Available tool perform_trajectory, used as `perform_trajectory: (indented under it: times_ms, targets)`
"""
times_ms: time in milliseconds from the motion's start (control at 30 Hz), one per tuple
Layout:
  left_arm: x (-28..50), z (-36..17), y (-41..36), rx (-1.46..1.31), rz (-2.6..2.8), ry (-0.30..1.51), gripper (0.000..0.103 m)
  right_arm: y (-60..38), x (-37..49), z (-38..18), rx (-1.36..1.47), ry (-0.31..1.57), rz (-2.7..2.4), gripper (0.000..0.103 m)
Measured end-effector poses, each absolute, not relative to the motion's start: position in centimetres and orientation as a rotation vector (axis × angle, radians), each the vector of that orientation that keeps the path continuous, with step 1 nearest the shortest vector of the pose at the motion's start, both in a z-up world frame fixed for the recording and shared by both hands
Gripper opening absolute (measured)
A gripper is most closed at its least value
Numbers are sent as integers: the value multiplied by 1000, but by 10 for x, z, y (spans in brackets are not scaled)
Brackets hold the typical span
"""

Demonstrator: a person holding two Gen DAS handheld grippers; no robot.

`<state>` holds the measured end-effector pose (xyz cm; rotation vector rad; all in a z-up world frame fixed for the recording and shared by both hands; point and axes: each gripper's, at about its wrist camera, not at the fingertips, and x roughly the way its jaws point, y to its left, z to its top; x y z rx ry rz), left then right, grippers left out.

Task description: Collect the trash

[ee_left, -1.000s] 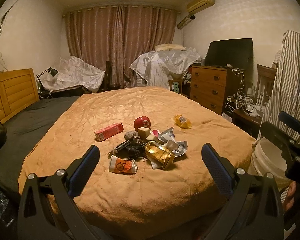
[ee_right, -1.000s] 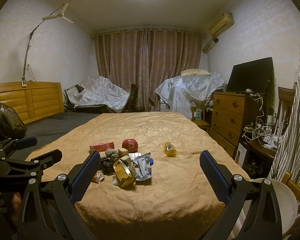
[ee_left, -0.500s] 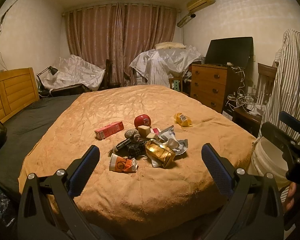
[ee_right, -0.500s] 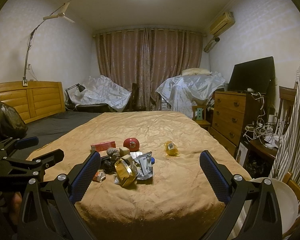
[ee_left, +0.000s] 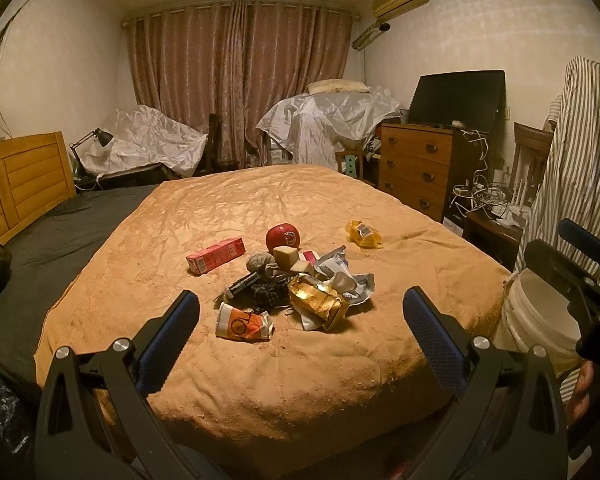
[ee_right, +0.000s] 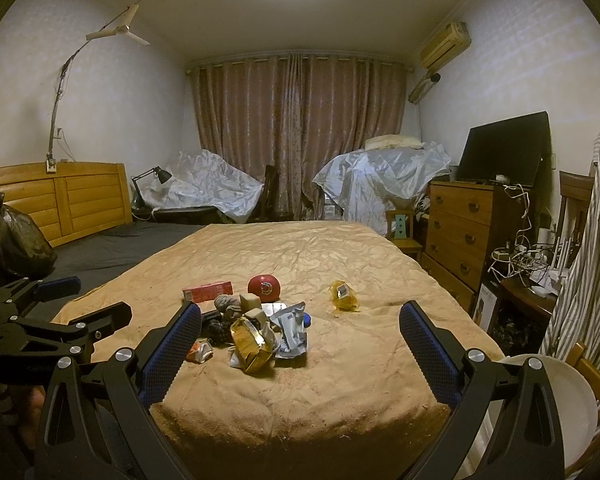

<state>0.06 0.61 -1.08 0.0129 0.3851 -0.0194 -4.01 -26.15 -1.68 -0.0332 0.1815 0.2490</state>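
A pile of trash lies on the tan bedspread (ee_left: 228,380): a gold foil wrapper (ee_left: 318,300), an orange-and-white crumpled cup (ee_left: 244,322), a silver wrapper (ee_left: 346,276), a red carton (ee_left: 216,255), a red ball (ee_left: 283,236) and a yellow wrapper (ee_left: 364,234). My left gripper (ee_left: 300,332) is open and empty, short of the pile. My right gripper (ee_right: 300,348) is open and empty, also short of the pile, with the gold wrapper (ee_right: 252,344) between its fingers in view. A white bucket (ee_left: 540,316) stands at the bed's right corner.
A wooden dresser (ee_left: 416,168) with a TV stands to the right. A stand with tangled cables (ee_right: 528,268) sits beside it. Striped cloth (ee_left: 572,152) hangs at the far right. A wooden headboard (ee_right: 60,200) and a dark bag (ee_right: 20,240) are at left.
Both grippers have drifted slightly back and up from the bed; the pile appears a little farther off. Nothing was grasped or moved.
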Motion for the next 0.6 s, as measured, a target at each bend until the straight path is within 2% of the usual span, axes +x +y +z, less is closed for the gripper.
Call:
perform_trajectory:
  times_ms: [467, 600]
  targets:
    - [3, -10, 6, 11, -23, 391, 98, -259, -37, -24, -39, 195, 260, 99]
    - [19, -25, 27, -58, -40, 476, 98, -255, -30, -28, -50, 225, 283, 99]
